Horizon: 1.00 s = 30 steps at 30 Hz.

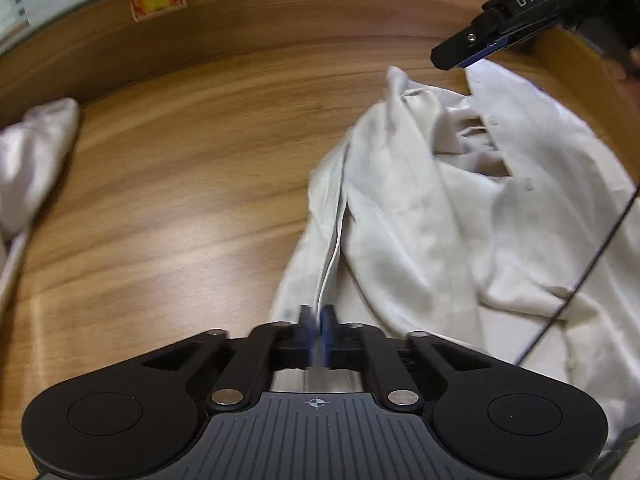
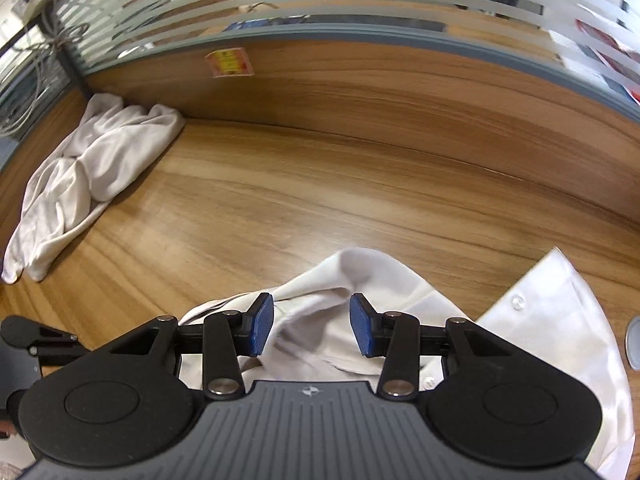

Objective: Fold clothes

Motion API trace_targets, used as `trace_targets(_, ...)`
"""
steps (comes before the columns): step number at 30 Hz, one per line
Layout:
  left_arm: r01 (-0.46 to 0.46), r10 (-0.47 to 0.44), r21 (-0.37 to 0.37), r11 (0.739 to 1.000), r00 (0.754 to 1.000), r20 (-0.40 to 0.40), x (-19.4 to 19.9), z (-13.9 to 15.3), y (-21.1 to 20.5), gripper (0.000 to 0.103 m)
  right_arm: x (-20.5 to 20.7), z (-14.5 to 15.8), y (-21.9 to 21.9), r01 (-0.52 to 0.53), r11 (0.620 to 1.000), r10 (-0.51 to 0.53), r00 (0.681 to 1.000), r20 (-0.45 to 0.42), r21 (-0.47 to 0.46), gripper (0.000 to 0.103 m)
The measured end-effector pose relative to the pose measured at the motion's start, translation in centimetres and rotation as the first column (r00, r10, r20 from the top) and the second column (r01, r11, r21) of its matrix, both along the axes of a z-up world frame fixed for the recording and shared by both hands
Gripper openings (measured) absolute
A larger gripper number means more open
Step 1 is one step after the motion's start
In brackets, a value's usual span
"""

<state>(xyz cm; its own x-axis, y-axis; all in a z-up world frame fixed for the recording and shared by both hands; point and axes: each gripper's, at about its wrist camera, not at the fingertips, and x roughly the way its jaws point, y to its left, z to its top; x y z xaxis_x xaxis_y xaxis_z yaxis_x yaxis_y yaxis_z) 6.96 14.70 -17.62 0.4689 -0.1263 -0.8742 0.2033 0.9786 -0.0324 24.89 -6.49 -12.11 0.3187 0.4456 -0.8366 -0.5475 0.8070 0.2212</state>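
A white button shirt [image 1: 460, 208] lies crumpled on the wooden table [image 1: 192, 208]. My left gripper [image 1: 317, 326] is shut on a thin edge of the shirt at its near left side. In the left wrist view my right gripper [image 1: 452, 58] hovers over the shirt's far edge. In the right wrist view my right gripper [image 2: 312, 328] is open, its blue pads [image 2: 262, 324] astride a raised fold of the shirt [image 2: 348, 280] without pinching it.
A second white garment [image 2: 84, 176] lies bunched at the table's far left corner and shows in the left wrist view [image 1: 32, 160]. A wooden back panel [image 2: 360, 80] with a red-yellow sticker [image 2: 229, 62] and frosted glass bounds the table.
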Motion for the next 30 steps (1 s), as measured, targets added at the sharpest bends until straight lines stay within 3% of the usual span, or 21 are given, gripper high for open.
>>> trace_targets(5,-0.122,0.115,0.072,0.99,0.988,0.102,0.5,2.5,2.1,0.003,0.0,0.6,3.0,-0.132,0.99,0.135,0.989,0.059,-0.055,0.048)
trace_targets(8,-0.194,0.185,0.057,0.979,0.973,0.135,1.6,4.1,3.7,0.003,0.3,0.7,5.3,-0.254,0.964,0.26,0.963,0.073,-0.081,0.047)
trace_targets(13,-0.231,0.216,0.052,0.972,0.957,0.195,3.0,6.3,4.6,0.003,0.2,0.3,9.8,-0.468,0.87,0.483,0.872,0.078,-0.154,0.047)
trace_targets(17,-0.244,0.227,0.041,0.969,0.942,0.246,3.7,7.7,4.4,0.003,0.4,-0.3,13.1,-0.57,0.804,0.585,0.809,0.055,-0.167,0.047)
trace_targets(19,-0.246,0.223,0.053,0.968,0.935,0.277,3.9,8.4,4.2,0.003,0.5,-0.7,14.1,-0.603,0.778,0.618,0.785,0.047,-0.177,0.03)
trace_targets(21,-0.25,0.218,0.066,0.966,0.926,0.309,3.9,9.1,4.1,0.003,0.9,-1.0,14.8,-0.598,0.777,0.617,0.786,0.048,-0.198,0.019)
trace_targets(25,-0.254,0.213,0.076,0.964,0.914,0.345,4.3,10.3,4.5,0.003,2.8,-0.9,14.5,-0.524,0.838,0.534,0.845,0.033,-0.151,0.017)
trace_targets(30,-0.277,0.235,0.063,0.959,0.897,0.374,5.1,11.5,5.4,0.003,3.1,-1.2,14.4,-0.539,0.819,0.554,0.832,0.024,-0.194,0.018)
